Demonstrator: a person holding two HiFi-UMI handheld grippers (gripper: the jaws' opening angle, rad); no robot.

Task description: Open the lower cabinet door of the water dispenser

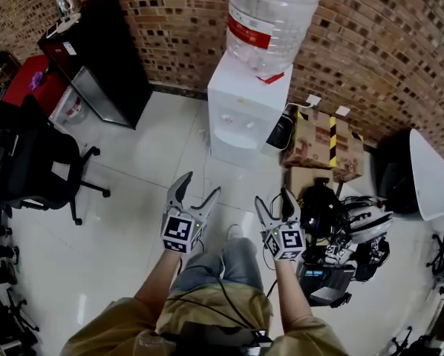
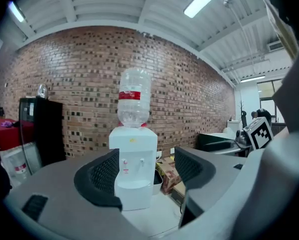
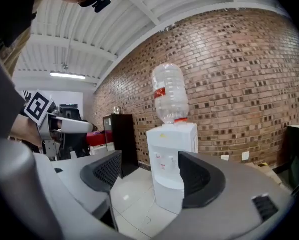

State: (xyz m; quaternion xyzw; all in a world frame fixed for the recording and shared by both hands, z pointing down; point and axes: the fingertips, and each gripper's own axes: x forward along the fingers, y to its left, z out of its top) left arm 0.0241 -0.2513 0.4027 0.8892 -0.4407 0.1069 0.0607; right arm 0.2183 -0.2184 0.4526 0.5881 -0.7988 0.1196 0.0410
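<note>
The white water dispenser (image 1: 244, 110) stands against the brick wall with a large clear bottle (image 1: 270, 17) on top. Its front with two taps faces me, and in the left gripper view the dispenser (image 2: 134, 154) shows between the jaws, its lower part partly hidden by them. In the right gripper view the dispenser (image 3: 172, 159) stands a stretch of floor away. My left gripper (image 1: 200, 185) and right gripper (image 1: 275, 199) hang side by side over the tiled floor, short of the dispenser. Both are open with nothing between their fingers.
A black cabinet (image 1: 96, 50) stands left of the dispenser, and an office chair (image 1: 29, 162) further left. Cardboard boxes (image 1: 322, 139) sit right beside the dispenser. A pile of equipment (image 1: 341, 228) lies close to my right gripper. A white rounded object (image 1: 426, 173) is at far right.
</note>
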